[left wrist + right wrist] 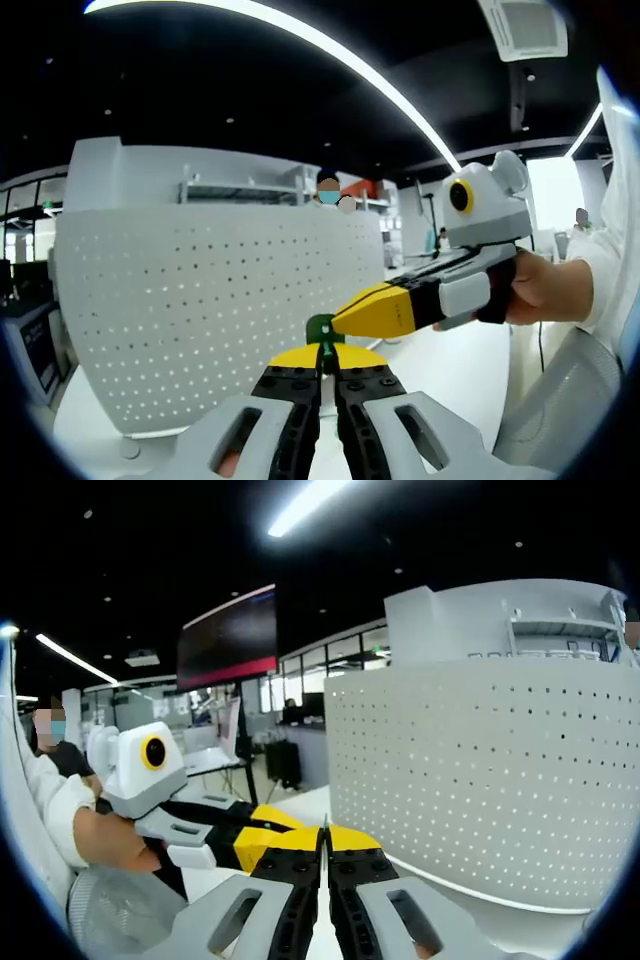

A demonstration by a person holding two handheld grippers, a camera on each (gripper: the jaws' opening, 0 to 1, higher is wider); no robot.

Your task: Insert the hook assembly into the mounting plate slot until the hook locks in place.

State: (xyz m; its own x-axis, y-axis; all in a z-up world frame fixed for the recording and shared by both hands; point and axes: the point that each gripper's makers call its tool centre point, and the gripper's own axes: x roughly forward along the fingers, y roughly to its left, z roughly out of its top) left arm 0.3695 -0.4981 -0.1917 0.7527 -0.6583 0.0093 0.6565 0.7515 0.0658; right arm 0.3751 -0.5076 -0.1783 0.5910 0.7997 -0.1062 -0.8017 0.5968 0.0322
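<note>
Pinching a small green piece [322, 328], the left gripper [327, 362] has its two black jaws closed almost all the way, with yellow tips meeting at the top. The green piece is round on top and sticks up between the tips. It is too small to tell which way its long side runs. The right gripper [372, 312] comes in from the right, and its yellow tip touches or nearly touches the green piece. A hand [545, 288] holds its gray handle.

In the right gripper view, the right gripper [324, 842] has its jaws pressed together too. I cannot tell if anything is between them. The left gripper [240, 842] reaches in from the left, right beside those tips.

Far behind both tools stands a big white curved wall [210, 320]. It looks smooth and hard, with rows of little round holes. The white table [450, 370] under the tools is smooth, with open room to the right.
</note>
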